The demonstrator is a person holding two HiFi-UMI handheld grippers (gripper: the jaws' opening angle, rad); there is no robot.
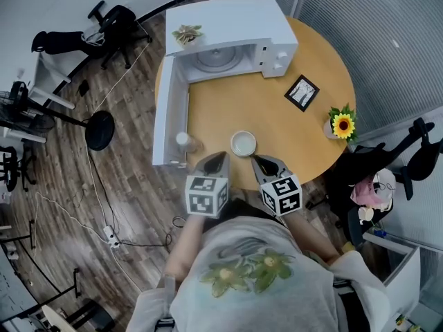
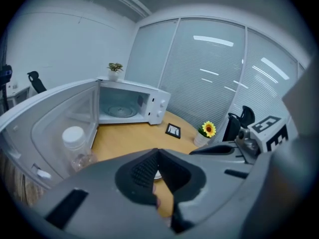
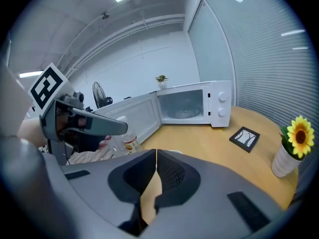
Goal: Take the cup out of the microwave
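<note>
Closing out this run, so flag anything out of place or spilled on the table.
The microwave door hangs wide open along the table's left edge, and its cavity is empty. A bottle stands close beside that door. The cup sits upright on the table with nothing spilled. The picture frame lies flat, skewed.

A smooth, pale wooden table [image 1: 263, 116] is seen, on which a glossy microwave [image 1: 235, 19], a glossy cup [image 1: 243, 143] and a clear plastic bottle [image 1: 184, 141] are set, with a dark, grained wood floor [image 1: 131, 171] beside it.
</note>
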